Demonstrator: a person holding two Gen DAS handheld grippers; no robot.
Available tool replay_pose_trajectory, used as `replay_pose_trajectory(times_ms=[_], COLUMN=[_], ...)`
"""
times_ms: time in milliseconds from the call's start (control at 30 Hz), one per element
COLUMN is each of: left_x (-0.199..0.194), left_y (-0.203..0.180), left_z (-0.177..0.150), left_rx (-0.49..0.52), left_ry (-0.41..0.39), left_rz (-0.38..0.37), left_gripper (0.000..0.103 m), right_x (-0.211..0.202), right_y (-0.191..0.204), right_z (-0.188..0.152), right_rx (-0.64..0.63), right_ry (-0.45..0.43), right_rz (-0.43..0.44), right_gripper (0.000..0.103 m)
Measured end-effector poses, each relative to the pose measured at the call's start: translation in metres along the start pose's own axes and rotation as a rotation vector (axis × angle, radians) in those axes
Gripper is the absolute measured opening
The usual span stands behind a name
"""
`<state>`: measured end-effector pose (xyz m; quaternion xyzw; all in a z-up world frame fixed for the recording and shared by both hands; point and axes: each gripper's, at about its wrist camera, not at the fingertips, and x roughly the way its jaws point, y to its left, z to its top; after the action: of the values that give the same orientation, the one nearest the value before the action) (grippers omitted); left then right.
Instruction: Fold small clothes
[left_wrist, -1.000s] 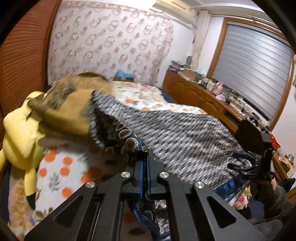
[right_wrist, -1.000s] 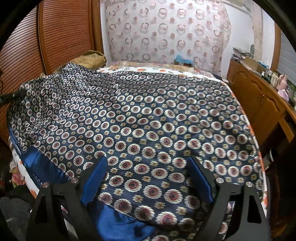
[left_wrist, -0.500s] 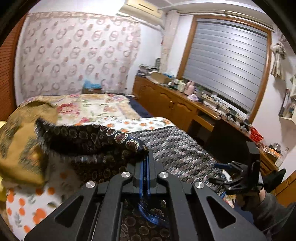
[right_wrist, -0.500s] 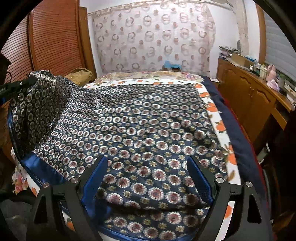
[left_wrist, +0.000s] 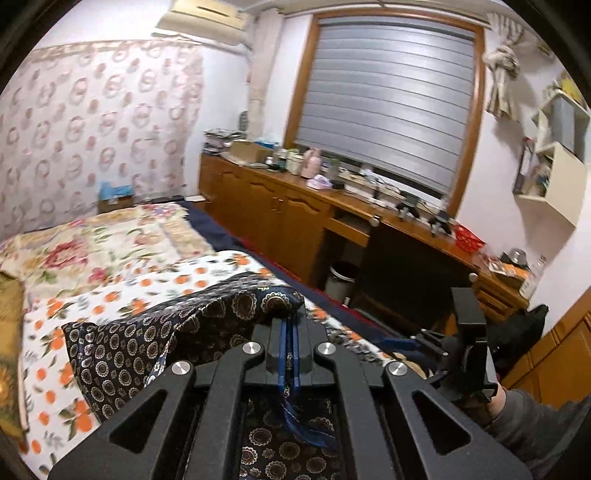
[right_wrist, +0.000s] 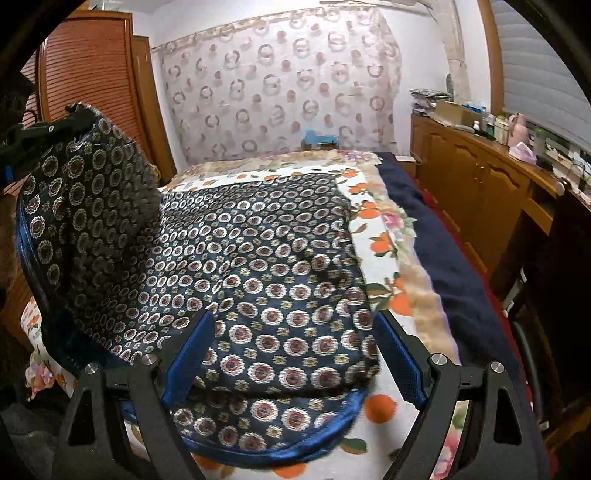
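The left gripper (left_wrist: 289, 334) has its jaws closed on the blue-trimmed edge of a dark patterned cloth (left_wrist: 155, 343), a small garment printed with round medallions. The fabric bunches over the tips of the jaws and drapes away to the left of them, while a blue ribbon-like strip of trim (left_wrist: 295, 417) runs back between the closed jaws toward the camera. In the right wrist view that same gripper (right_wrist: 40, 133) shows at the upper left, holding one side of the cloth (right_wrist: 258, 266) lifted clear of the bed (right_wrist: 428, 295), so that a raised flap stands to the left and beyond the right jaws.

The right gripper (right_wrist: 291, 354) has its jaws spread wide, with nothing pinched between them. The flat part of the cloth lies on the bed just ahead of and under these open jaws, its blue hem (right_wrist: 295, 448) curving below them. Whether the blue pads (right_wrist: 188, 354) touch the fabric cannot be told.

To the right of both jaws a wooden bench (left_wrist: 295, 206) with cupboards runs along the wall under a shuttered window (left_wrist: 384, 96). A sleeve (left_wrist: 528, 428) shows behind the right gripper (left_wrist: 424, 341) in the left wrist view.
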<state>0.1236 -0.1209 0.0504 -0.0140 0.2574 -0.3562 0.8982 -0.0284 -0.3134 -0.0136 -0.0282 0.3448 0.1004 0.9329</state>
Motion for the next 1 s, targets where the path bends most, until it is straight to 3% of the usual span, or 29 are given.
replay_pose_trajectory(times_ms=[167, 233, 300, 433, 500, 833, 1000], left_x=[0.028, 0.036, 0.036, 0.028, 0.02, -0.017, -0.035], left_y=[-0.009, -0.006, 0.002, 0.013, 0.021, 0.057, 0.074], left_z=[-0.006, -0.014, -0.021, -0.032, -0.037, -0.067, -0.082], left_rx=[0.036, 0.017, -0.012, -0.039, -0.057, -0.089, -0.122], left_ry=[0.104, 0.146, 0.16, 0.159, 0.147, 0.118, 0.101], left_rz=[0.052, 0.047, 0.035, 0.067, 0.086, 0.259, 0.308], left_gripper=[0.004, 0.012, 0.033, 0.055, 0.074, 0.078, 0.078], right_x=[-0.006, -0.003, 0.0, 0.008, 0.008, 0.025, 0.036], right_y=[-0.006, -0.005, -0.006, -0.005, -0.004, 0.011, 0.023], right_z=[-0.005, -0.005, -0.004, -0.001, 0.002, 0.018, 0.028], right_rx=[0.009, 0.007, 0.005, 0.006, -0.001, -0.048, -0.094], right_ry=[-0.009, -0.008, -0.006, -0.004, -0.005, -0.009, -0.008], right_rz=[-0.002, -0.003, -0.004, -0.004, -0.001, 0.014, 0.028], right_gripper=[0.088, 0.088, 0.088, 0.088, 0.088, 0.088, 0.088])
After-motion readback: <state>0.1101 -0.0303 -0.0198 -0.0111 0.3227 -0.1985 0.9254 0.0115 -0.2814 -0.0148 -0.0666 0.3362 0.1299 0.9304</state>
